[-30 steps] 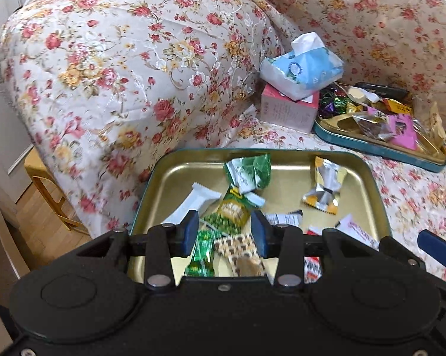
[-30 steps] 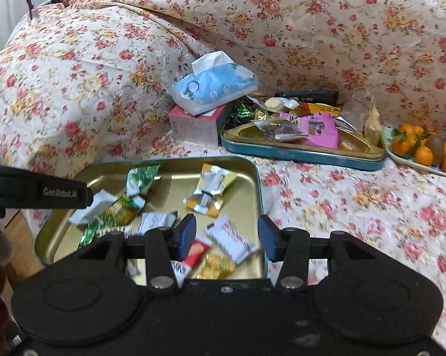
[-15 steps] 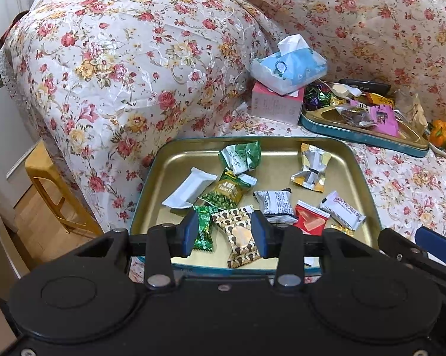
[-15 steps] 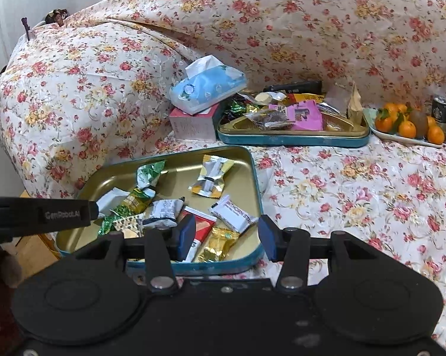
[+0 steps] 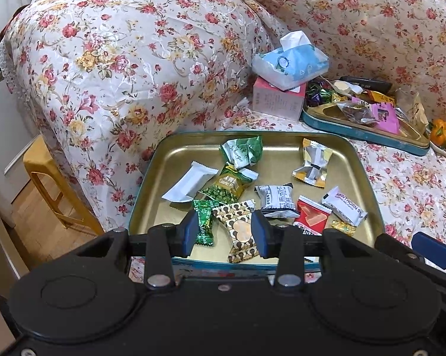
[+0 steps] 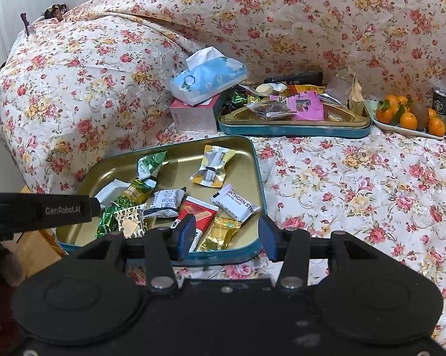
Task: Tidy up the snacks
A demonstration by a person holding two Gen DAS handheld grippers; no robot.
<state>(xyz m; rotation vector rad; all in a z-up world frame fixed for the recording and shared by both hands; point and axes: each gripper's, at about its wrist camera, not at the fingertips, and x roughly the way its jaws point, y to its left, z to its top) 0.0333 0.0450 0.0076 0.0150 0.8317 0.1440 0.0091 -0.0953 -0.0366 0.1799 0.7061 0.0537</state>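
Left wrist view. My left gripper (image 5: 225,234): jaws spread, nothing pinched, hovering over the near rim of the gold tin tray (image 5: 368,178). Tray contents: white packet (image 5: 190,181), green garlic-pea packet (image 5: 230,185), green-and-white packet (image 5: 243,151), yellow-and-silver packet (image 5: 313,163), small green candy (image 5: 203,222), brown patterned packet (image 5: 240,230), grey printed packet (image 5: 276,200), red packet (image 5: 310,215), white hawthorn strip (image 5: 343,206). Behind it: blue tissue pack (image 5: 291,60) on a pink box (image 5: 277,101).

Right wrist view. My right gripper (image 6: 227,237): jaws spread, empty, above the tray's near right corner, with a gold-wrapped candy (image 6: 221,233) lying just beyond its fingertips. Second teal tin tray (image 6: 294,129), farther back, holds mixed snacks including a pink packet (image 6: 304,106). Plate of mandarins (image 6: 406,117) at the far right. All rests on a floral sofa cover (image 6: 356,184).
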